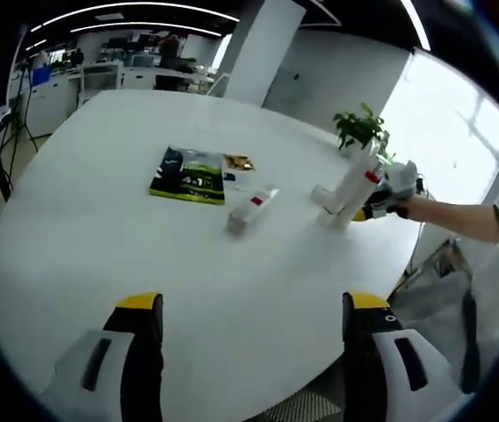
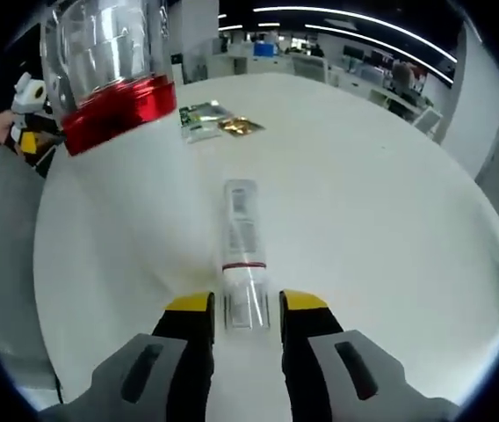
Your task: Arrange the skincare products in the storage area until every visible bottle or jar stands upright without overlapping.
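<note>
1. While the left gripper [image 1: 249, 330] hung unclenched and empty above the table's [image 1: 100, 229] near edge, the right gripper [image 2: 246, 309] straddled the clear cap of a lying tube [image 2: 241, 251]; whether its jaws pressed it, I could not tell.
2. That tube lay flat, its long axis running away from the jaws.
3. Beyond the left gripper, a second tube [image 1: 251, 209] lay flat near the packets [image 1: 190, 175].
4. Farther right, a red-banded bottle [image 1: 355, 186] leaned tilted by the right gripper.
5. By my judgement, nothing stood upright yet.
</note>
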Motion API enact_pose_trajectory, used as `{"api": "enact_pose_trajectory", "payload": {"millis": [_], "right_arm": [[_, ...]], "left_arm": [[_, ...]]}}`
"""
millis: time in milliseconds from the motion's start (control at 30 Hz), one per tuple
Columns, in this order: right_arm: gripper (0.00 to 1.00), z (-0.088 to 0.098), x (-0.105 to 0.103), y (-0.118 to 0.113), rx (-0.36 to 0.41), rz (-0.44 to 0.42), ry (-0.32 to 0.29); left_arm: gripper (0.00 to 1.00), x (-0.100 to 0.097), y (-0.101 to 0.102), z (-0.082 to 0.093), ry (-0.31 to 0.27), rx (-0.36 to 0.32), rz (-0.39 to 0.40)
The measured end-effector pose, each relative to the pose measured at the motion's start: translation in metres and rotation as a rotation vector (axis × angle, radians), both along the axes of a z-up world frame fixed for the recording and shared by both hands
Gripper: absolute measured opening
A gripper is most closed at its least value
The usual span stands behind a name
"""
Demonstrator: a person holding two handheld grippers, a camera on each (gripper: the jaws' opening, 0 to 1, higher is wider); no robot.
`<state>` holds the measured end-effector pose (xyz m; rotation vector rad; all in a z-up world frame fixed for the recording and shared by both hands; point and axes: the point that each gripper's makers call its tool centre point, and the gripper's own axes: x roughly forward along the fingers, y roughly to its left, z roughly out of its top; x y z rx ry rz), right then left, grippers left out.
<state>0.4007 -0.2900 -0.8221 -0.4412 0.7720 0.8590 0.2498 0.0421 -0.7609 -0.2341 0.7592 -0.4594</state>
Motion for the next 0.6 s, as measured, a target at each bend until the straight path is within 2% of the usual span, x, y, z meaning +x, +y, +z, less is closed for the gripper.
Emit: {"api": "enact_pose_trajectory", "payload": {"millis": [100,333,400,433,533,600], "right_arm": [[0.21,-0.001,-0.003,0.002,0.006,-0.003,0.010],[0.20,-0.003,0.000,0.001,-0.002,-0.012,0.009],[0.20,-0.003,0.004,-0.006,-0.026,-0.044,0.003],[0.19,-0.002,0.006,-0.010,-0.022,-0.089,0.008],[0.19,0.008,0.011,-0.017,0.053,-0.189,0.012],[0.19,0.014,0.011,-0.023,0.056,-0.203,0.005]], "left_arm": [[0.76,0.001,0.000,-0.001,0.001,-0.002,0.003],[0.76,0.002,-0.002,-0.001,-0.001,-0.011,-0.001],[0.76,0.001,-0.002,0.000,-0.001,-0.011,-0.002],[0.76,0.001,-0.001,0.000,-0.002,-0.012,-0.002],[0.76,0.003,-0.001,0.004,-0.009,-0.014,-0.003],[0.76,0.004,-0.003,0.006,-0.016,-0.016,-0.008]]}}
